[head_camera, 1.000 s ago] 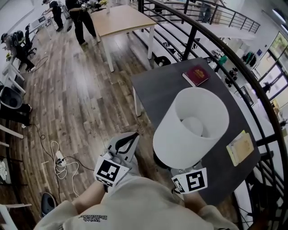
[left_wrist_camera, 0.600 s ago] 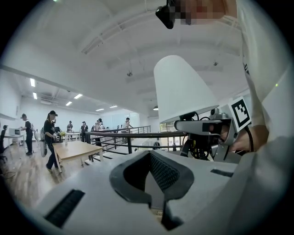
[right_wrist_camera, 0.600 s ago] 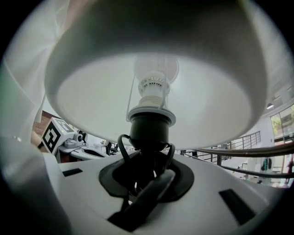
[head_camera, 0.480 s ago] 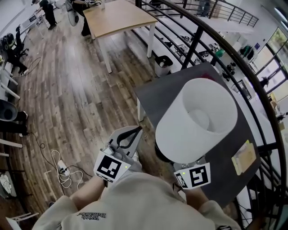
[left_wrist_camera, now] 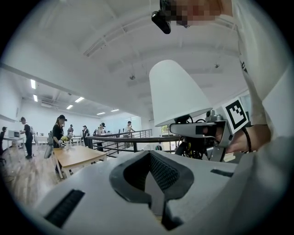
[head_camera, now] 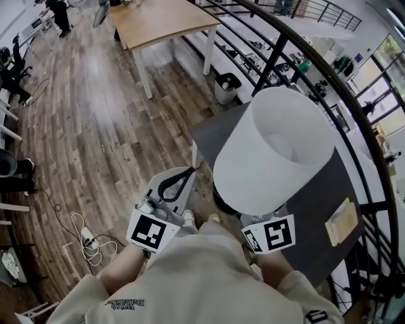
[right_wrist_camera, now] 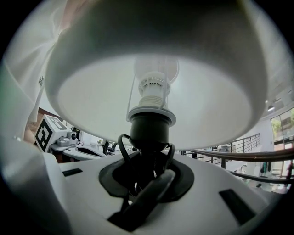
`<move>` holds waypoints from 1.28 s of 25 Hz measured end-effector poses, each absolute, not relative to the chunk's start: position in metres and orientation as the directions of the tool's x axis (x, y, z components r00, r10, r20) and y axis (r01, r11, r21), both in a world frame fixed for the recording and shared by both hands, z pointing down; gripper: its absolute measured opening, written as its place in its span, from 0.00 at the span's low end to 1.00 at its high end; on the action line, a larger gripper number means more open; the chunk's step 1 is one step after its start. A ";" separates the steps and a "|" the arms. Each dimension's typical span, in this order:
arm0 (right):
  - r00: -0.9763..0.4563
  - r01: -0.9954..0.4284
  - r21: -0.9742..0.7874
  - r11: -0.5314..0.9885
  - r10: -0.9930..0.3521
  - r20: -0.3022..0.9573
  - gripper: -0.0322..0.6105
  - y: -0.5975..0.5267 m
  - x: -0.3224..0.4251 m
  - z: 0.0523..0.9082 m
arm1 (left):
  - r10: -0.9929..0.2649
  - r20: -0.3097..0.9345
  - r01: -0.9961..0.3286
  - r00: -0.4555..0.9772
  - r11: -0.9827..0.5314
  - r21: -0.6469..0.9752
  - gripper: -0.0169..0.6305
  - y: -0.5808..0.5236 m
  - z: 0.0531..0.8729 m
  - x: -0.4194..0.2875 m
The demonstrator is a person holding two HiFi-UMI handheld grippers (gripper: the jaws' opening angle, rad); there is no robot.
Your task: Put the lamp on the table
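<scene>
Pinching a table lamp with a white drum shade by its black neck, in the right gripper. Seen from the right gripper view: clamped from both sides just under the black bulb socket, with a black cable looped round the neck. Held upright and raised, in front of the chest. In the head view, covering the near left part of the dark grey rectangular table. Not yet set down.

From the head view, only the marker cube of the right gripper showing below the shade, with fingers and neck hidden under it. At the shade's lower left, just a dark crescent of what looks like the lamp's base. Too covered to tell whether above the table top or just off its edge. On the uncovered right part of the table, a pale yellow flat card, print too small to read.

Beside the lamp and apart from it, the left gripper, jaws pressed together on nothing, above the brown wood-plank floor.

Beyond: a curved black metal railing, a light wooden table with white legs cut off by the top edge, and distant people too small to make out. Filling the bottom of the head view, a beige sweatshirt, arms cut off.
</scene>
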State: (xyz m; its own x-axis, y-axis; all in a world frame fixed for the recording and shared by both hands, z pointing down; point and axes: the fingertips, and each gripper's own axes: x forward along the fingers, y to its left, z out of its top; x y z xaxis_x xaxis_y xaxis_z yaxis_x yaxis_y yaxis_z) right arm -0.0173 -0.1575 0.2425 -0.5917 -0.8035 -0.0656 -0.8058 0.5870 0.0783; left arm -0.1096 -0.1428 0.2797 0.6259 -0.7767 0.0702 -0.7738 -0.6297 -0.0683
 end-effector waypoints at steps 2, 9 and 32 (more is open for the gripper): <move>-0.605 -0.795 0.081 0.601 -0.794 -0.059 0.18 -0.164 -0.021 0.243 | -0.791 0.072 -0.788 0.607 -0.612 -0.075 0.03 -0.149 0.279 -0.113; -0.644 -0.765 0.072 0.640 -0.764 -0.046 0.18 -0.172 -0.020 0.245 | -0.819 0.069 -0.815 0.569 -0.573 -0.080 0.03 -0.157 0.275 -0.109; -0.689 -0.725 0.105 0.681 -0.720 -0.082 0.18 -0.327 -0.050 0.293 | -0.892 0.066 -0.889 0.448 -0.452 -0.070 0.03 -0.290 0.342 -0.122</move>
State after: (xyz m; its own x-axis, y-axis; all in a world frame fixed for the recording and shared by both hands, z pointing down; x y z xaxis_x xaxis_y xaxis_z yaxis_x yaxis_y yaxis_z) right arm -0.0502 -0.3271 0.2930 -0.6886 -0.7205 -0.0821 -0.7249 0.6809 0.1047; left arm -0.1222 -0.2898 0.3421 0.4482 -0.8915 0.0657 -0.8891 -0.4522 -0.0704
